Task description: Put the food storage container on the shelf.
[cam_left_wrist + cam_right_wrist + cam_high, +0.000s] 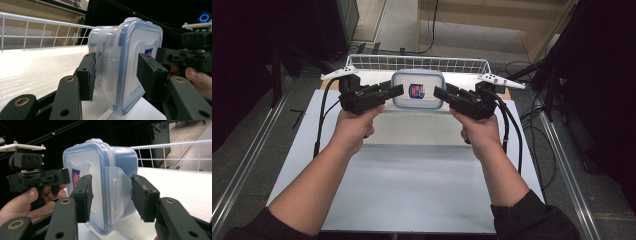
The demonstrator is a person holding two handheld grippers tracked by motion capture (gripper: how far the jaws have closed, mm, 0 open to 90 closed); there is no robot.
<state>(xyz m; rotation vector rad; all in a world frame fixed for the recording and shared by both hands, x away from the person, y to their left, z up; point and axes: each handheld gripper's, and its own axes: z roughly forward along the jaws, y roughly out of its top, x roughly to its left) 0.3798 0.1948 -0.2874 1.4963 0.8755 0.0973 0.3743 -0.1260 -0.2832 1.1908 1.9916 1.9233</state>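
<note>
The left gripper is held open, its pads straddling the container's nine-o'clock latch flap without clamping. The right gripper is likewise spread around the three-o'clock flap. Both hands are angled inward. The container is set at the table's twelve o'clock, before the wire basket.

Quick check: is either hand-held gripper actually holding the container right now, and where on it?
Neither is clamped yet. Each hand-held gripper, left and right, straddles a side latch flap of the container with open jaws; gaps show beside the pads.
</note>
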